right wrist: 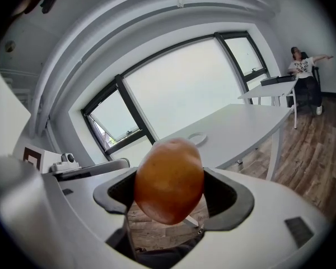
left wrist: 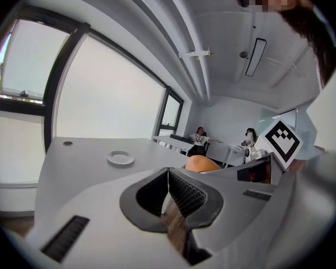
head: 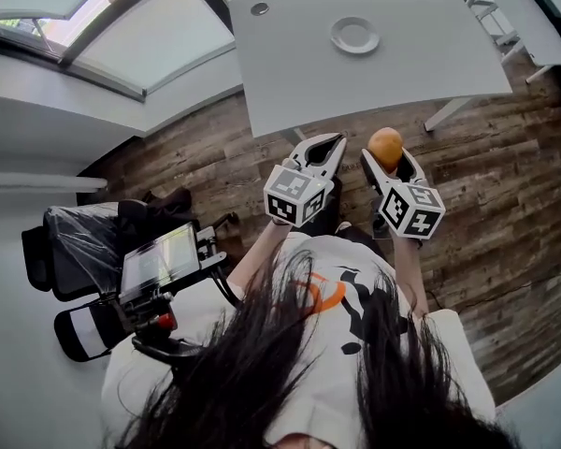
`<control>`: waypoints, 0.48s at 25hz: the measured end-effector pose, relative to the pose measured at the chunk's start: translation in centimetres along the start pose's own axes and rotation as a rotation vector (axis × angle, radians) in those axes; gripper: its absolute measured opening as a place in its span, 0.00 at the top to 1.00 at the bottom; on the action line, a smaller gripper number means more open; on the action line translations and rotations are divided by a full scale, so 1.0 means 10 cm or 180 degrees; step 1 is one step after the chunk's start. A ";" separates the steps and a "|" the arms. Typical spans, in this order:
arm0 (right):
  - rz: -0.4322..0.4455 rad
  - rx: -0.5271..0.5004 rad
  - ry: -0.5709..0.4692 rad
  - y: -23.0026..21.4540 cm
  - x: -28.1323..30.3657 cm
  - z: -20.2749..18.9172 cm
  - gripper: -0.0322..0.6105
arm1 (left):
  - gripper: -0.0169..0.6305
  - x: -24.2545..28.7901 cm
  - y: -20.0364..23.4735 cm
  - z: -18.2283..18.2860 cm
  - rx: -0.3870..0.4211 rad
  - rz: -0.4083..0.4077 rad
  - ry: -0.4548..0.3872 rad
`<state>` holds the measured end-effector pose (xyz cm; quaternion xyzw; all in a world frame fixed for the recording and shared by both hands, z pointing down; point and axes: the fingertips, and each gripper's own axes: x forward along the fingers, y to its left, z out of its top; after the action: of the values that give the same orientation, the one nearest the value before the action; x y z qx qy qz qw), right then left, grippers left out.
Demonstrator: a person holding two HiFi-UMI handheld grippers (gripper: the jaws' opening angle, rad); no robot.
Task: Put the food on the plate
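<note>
Well short of the table (head: 402, 73), the person holds both grippers up over the wooden floor (head: 505, 185). The right gripper (head: 389, 162) pinches the food (head: 385, 144), a rounded orange-brown piece; in the right gripper view its two dark pads press on either side of the food (right wrist: 169, 186), which bulges above and below them. The left gripper (head: 333, 142) sits just beside it, and in the left gripper view its ribbed pads are pressed together with nothing between them (left wrist: 168, 176); the food (left wrist: 201, 163) peeks over its right jaw.

The plate (head: 355, 36), small, round and white, lies flat on the grey table, well apart from both grippers, its whole face showing. From the left gripper view the plate (left wrist: 120, 159) appears beyond the jaws, to their left; from the right gripper view the plate (right wrist: 197, 138) sits just above the top of the held food, far back on the tabletop (right wrist: 246, 125).
</note>
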<state>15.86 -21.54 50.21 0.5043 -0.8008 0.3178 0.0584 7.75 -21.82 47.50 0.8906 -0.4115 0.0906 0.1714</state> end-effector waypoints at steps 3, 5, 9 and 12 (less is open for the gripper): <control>-0.0084 0.0021 -0.0011 -0.16 0.17 0.16 0.39 | 0.96 0.25 0.14 0.10 0.0028 -0.0073 0.0011; -0.0125 0.0027 -0.0014 -0.23 0.31 0.28 0.39 | 0.96 0.42 0.24 0.18 0.0035 -0.0138 0.0017; -0.0203 0.0054 0.0005 -0.36 0.68 0.56 0.39 | 0.96 0.82 0.50 0.37 0.0047 -0.0257 0.0076; -0.0232 0.0078 0.0020 -0.45 0.94 0.75 0.39 | 0.96 1.08 0.70 0.49 0.0046 -0.0306 0.0107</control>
<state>16.81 -34.37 50.17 0.5328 -0.7777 0.3268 0.0662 9.44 -35.47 47.80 0.9089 -0.3646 0.1002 0.1759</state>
